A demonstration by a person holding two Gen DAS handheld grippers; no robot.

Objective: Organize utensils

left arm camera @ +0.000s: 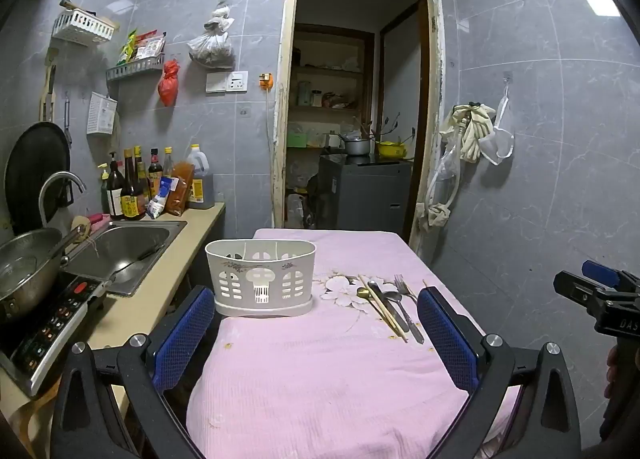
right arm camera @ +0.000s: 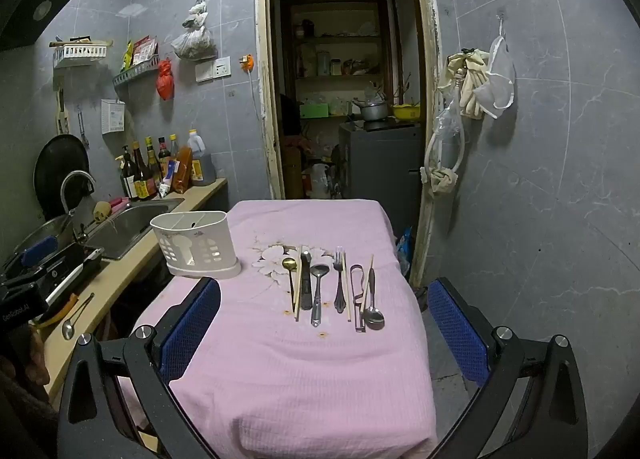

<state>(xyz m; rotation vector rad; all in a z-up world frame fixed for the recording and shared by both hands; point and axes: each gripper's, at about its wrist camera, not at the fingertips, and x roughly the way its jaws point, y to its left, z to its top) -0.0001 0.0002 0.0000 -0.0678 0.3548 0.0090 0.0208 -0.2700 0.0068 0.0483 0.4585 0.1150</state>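
Observation:
A white slotted utensil holder [left arm camera: 261,279] [right arm camera: 195,244] stands at the left of a table covered by a pink cloth [left arm camera: 320,371] [right arm camera: 304,359]. To its right lie several utensils in a row: a gold spoon [right arm camera: 289,265], chopsticks [right arm camera: 298,283], a knife [right arm camera: 306,279], a steel spoon [right arm camera: 318,291], a fork [right arm camera: 339,279], a peeler [right arm camera: 357,291] and a large spoon [right arm camera: 373,311]. They also show in the left wrist view [left arm camera: 390,305]. My left gripper [left arm camera: 316,323] is open and empty, short of the holder. My right gripper [right arm camera: 324,319] is open and empty, short of the utensils.
A counter [left arm camera: 160,291] runs along the left with a sink [left arm camera: 128,247], a pot on an induction hob [left arm camera: 44,323] and bottles [left arm camera: 132,187]. A loose spoon [right arm camera: 74,317] lies on the counter. A doorway [left arm camera: 356,99] opens behind the table. A tiled wall is at the right.

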